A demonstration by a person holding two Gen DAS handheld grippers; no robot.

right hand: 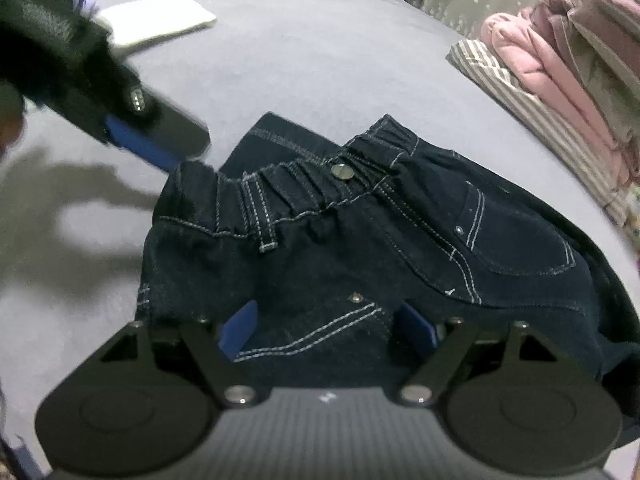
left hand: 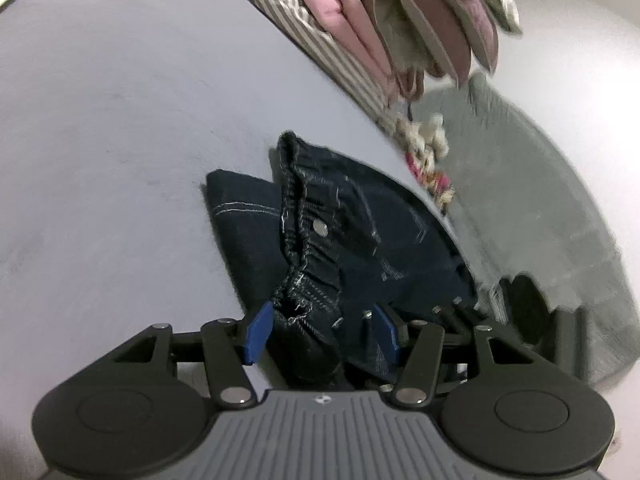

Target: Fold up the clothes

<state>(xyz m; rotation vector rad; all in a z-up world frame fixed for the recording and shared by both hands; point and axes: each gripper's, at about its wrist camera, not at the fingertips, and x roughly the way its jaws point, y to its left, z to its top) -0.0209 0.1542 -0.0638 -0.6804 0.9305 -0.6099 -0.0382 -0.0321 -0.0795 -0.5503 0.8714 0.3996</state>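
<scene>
Dark blue jeans [left hand: 360,220] lie folded on the grey sheet [left hand: 120,120], elastic waistband and metal button facing up. In the left wrist view my left gripper [left hand: 322,330] stands open around the bunched end of the waistband, and a gap shows beside the right pad. From the right wrist view the same gripper [right hand: 160,140] is at the waistband's left corner of the jeans [right hand: 360,240]. My right gripper [right hand: 328,330] is open low over the front of the jeans near a stitched pocket, and its pads do not pinch any cloth.
A stack of folded pink and striped clothes [right hand: 560,80] sits at the sheet's far right edge [left hand: 360,20]. A white folded item [right hand: 156,20] lies at the back left. Beyond the edge is a grey floor covering [left hand: 520,180].
</scene>
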